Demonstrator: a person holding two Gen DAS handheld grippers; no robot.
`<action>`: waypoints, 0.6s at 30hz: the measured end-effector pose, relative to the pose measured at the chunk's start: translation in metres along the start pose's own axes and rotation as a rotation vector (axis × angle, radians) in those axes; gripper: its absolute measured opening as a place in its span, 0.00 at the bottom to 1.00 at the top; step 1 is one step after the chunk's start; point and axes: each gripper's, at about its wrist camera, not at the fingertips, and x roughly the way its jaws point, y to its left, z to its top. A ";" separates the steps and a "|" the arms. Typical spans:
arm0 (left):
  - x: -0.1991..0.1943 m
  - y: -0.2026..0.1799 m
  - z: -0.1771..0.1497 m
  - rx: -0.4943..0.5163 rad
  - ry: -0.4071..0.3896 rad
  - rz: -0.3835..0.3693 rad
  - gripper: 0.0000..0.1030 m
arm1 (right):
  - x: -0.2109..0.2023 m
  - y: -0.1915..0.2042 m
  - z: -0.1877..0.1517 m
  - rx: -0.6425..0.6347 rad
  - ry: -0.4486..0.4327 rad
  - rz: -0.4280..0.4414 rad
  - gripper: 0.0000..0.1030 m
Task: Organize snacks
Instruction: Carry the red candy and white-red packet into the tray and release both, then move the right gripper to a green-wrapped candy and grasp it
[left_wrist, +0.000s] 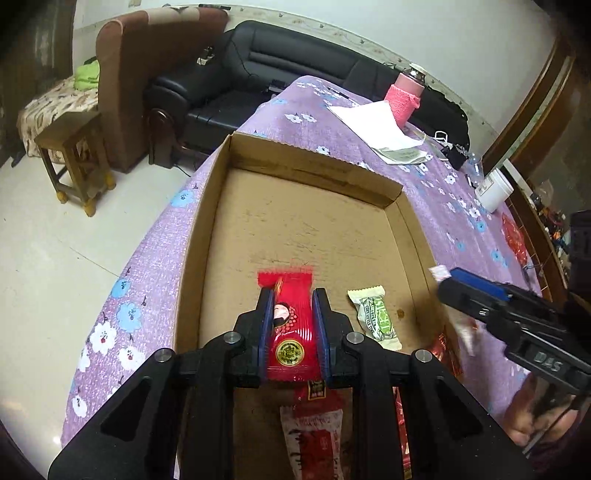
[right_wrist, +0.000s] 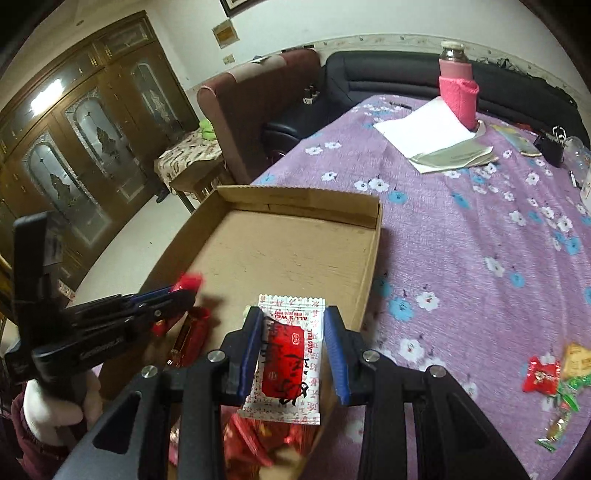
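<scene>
- While both claws hang over the cardboard box (left_wrist: 218, 206), each is clamped on a snack: left claw (left_wrist: 292, 314) nearly closed on a red packet (left_wrist: 291, 332), right claw (right_wrist: 295, 343) a little wider on a white-and-red sachet (right_wrist: 291, 365).
- Box sits at the near-left edge of the surface (right_wrist: 461, 240), on a purple floral cloth; the left wall runs close to that edge, with floor below.
- Box floor is mostly bare toward the far wall. A pale green-print candy (left_wrist: 375, 317) lies inside, just right of the left claw. More red wrappers (right_wrist: 258, 443) are piled at the near end, under the right claw.
- In the left view the right claw comes in from the right, over the box's right wall.
- Loose snacks (right_wrist: 554, 384) lie on the cloth well right of the box, near the surface's near edge.
- Between them and the box the cloth is open.
- Far end: papers (right_wrist: 436, 136) and a pink-sleeved jar (right_wrist: 458, 88), well apart from the box.
</scene>
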 end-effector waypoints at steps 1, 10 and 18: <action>0.000 0.001 0.001 -0.006 0.002 -0.008 0.19 | 0.004 -0.001 0.001 0.007 -0.001 -0.002 0.38; -0.014 0.006 0.001 -0.047 -0.014 -0.042 0.31 | -0.012 -0.015 -0.003 0.059 -0.047 0.022 0.50; -0.065 -0.026 -0.023 -0.056 -0.074 -0.109 0.30 | -0.081 -0.096 -0.027 0.169 -0.122 -0.092 0.50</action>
